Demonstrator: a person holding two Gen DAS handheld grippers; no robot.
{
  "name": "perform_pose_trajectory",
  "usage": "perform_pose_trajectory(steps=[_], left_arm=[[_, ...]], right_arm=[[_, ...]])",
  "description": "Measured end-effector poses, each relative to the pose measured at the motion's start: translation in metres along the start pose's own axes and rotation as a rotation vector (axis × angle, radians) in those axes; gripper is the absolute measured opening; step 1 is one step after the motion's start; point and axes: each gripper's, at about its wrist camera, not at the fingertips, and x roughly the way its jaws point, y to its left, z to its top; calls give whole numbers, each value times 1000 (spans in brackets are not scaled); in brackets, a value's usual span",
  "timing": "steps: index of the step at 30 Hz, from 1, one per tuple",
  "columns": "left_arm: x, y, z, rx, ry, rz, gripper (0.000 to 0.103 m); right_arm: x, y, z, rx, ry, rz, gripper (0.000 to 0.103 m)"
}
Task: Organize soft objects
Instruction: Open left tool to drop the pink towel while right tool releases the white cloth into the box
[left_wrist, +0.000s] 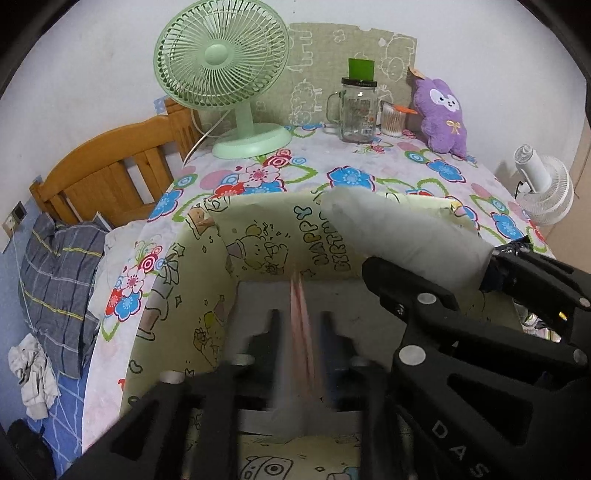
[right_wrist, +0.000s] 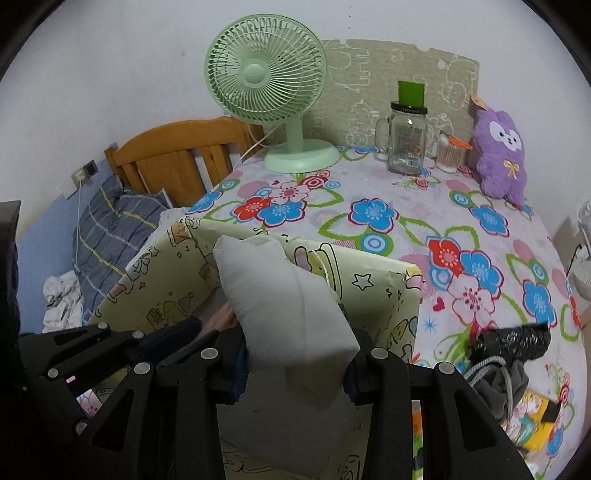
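1. The right gripper (right_wrist: 295, 373), low centre of its view, is clamped on a white padded bundle (right_wrist: 280, 295), holding it over the open yellow cartoon box (right_wrist: 373, 291), likely for dropping in
2. The left gripper (left_wrist: 299, 332), bottom centre, pinches a thin pink cloth (left_wrist: 301, 314) nearly closed, inside the box
3. The purple plush (left_wrist: 439, 114) waits upper right

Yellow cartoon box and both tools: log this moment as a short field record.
container: yellow cartoon box, open top, on the floral tablecloth
right tool: shut on white pillow, held above the box
left tool: shut on pink folded item, blurred, pointing into the box
still on table: purple plush at the back, beside the glass jar and green fan
box contents: white bottom visible, the rest unclear
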Motion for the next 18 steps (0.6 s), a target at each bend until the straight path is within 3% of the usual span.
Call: perform_pose_trajectory(steps=[2,6,10,18], left_arm=[[0,1,1,-8,-1,-5,38],[-5,1,1,-15,-13,-7,59],[-11,-1,0,-9,-22,-1,69],[-30,-8,-2,4,-57,10,78]], right_arm=[[0,-1,3,-13,-5,8,58],[-7,-2,3,-6,-39,5,77],[-15,-2,3,-4,-53,-11,82],[-38,-1,0,-1,-96,-47,88]])
